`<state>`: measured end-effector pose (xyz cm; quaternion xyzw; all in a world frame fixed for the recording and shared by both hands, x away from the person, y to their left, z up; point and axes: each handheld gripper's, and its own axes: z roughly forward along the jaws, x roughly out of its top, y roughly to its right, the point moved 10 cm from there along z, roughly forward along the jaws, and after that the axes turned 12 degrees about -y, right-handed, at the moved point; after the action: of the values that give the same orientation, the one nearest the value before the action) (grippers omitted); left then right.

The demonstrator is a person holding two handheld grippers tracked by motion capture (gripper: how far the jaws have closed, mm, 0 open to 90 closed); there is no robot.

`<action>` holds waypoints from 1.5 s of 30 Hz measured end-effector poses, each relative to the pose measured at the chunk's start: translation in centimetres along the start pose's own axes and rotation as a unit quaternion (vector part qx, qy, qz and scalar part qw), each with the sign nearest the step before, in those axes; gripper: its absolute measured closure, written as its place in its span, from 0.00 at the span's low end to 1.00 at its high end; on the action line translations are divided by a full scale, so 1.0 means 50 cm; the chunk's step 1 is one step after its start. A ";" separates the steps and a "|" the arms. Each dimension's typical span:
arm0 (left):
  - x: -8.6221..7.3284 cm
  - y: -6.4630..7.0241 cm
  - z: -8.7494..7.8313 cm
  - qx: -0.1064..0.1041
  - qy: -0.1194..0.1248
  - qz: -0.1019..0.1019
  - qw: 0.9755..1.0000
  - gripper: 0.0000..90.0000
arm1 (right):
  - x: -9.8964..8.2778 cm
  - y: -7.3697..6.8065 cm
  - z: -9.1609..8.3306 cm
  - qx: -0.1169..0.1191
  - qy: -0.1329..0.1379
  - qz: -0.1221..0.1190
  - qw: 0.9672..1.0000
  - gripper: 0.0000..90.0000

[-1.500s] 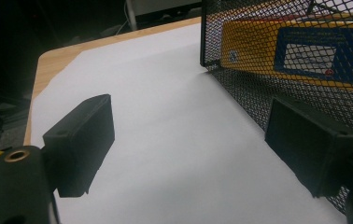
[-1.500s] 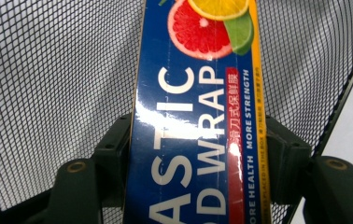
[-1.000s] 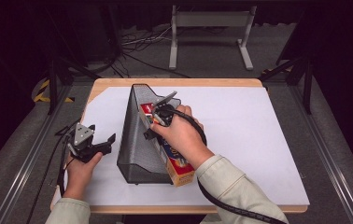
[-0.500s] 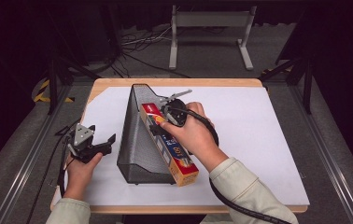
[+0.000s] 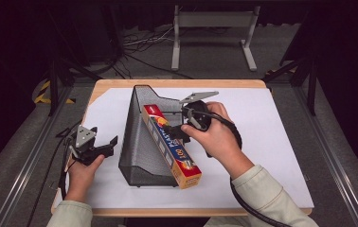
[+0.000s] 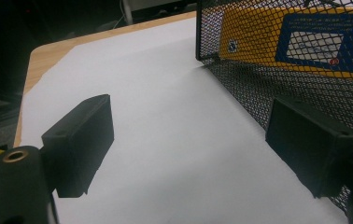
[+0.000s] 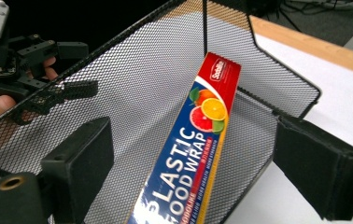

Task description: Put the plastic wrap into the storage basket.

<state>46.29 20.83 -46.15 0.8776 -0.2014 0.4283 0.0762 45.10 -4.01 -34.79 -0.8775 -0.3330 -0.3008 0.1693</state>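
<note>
1. You are holding your right tool [image 5: 176, 131] at the centre of the high view, jaws spread and gripping nothing, just above the plastic wrap box [image 5: 171, 145].
2. The box is lying tilted inside the black mesh file holder [image 5: 137, 142], its lower end sticking out of the holder's open front.
3. You are resting your left tool [image 5: 111, 144] at lower left, jaws spread over the white table [image 5: 272, 142] beside the holder.

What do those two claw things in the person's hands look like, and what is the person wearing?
Each black gripper, the left gripper and the right gripper, has two blocky black jaws and a grey three-cornered plate on top. A black cable trails from the right one. The person wears pale greenish-beige long sleeves.
</note>
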 end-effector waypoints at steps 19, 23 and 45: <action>-0.010 -0.006 -0.001 -0.001 -0.004 -0.004 1.000 0.18 | -0.061 0.071 -0.059 0.011 0.032 -0.020 0.999 0.15; -0.008 -0.004 -0.003 -0.002 -0.001 -0.002 1.000 0.18 | -0.086 0.113 -0.086 0.008 0.042 -0.034 0.999 0.14; -0.009 -0.002 -0.005 -0.001 0.001 -0.002 1.000 0.17 | -0.185 0.329 -0.147 -0.042 0.075 -0.013 0.996 0.12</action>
<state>45.90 21.10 -46.35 0.8776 -0.1999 0.4287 0.0786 47.83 -23.99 -36.69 -0.8544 -0.3173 -0.3819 0.1531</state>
